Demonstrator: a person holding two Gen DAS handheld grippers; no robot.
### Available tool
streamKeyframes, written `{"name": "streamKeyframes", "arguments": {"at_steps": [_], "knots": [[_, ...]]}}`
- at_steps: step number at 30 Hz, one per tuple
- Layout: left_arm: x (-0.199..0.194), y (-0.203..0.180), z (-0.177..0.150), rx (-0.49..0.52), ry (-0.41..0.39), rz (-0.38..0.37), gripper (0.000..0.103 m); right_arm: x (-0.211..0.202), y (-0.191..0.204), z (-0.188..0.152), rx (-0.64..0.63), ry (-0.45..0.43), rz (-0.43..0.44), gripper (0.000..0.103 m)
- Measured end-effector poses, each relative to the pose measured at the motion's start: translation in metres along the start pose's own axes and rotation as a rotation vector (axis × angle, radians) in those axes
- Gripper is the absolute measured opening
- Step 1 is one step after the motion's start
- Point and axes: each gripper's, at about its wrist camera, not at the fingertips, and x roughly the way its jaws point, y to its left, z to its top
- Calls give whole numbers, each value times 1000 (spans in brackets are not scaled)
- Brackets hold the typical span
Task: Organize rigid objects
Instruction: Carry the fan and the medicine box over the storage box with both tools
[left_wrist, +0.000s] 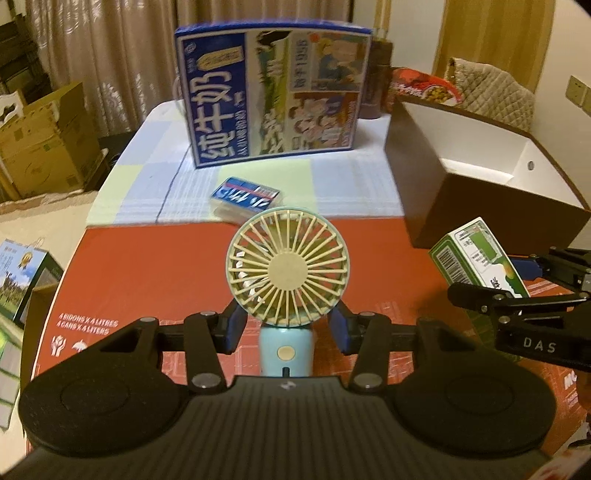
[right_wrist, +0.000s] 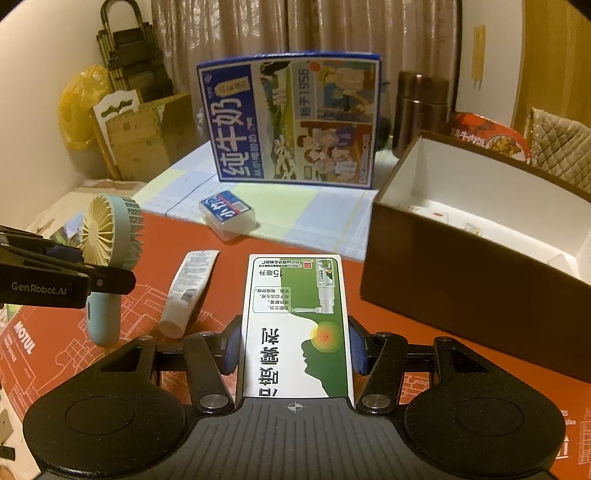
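My left gripper is shut on a light-blue handheld fan with a cream grille, held upright above the red mat; the fan also shows in the right wrist view. My right gripper is shut on a green-and-white medicine box, lifted above the mat; the box also shows at the right of the left wrist view. A white tube lies on the red mat. A small blue-labelled clear case lies on the checked cloth.
An open brown box with a white inside stands at the right. A tall blue milk carton box stands at the back. A brown flask and a red bowl sit behind the open box. Cardboard boxes stand left.
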Motion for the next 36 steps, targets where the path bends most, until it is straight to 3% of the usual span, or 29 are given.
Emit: {"name": "streamKeyframes", "arguments": {"at_steps": [24,36], "knots": [[-5,-111,55,149,-93,-182,43,-60,-77,0,99,-98,-114,52],[-6,-164,94,207,-153,-233,43,-84,-129,15,147,-149,-152,52]]}}
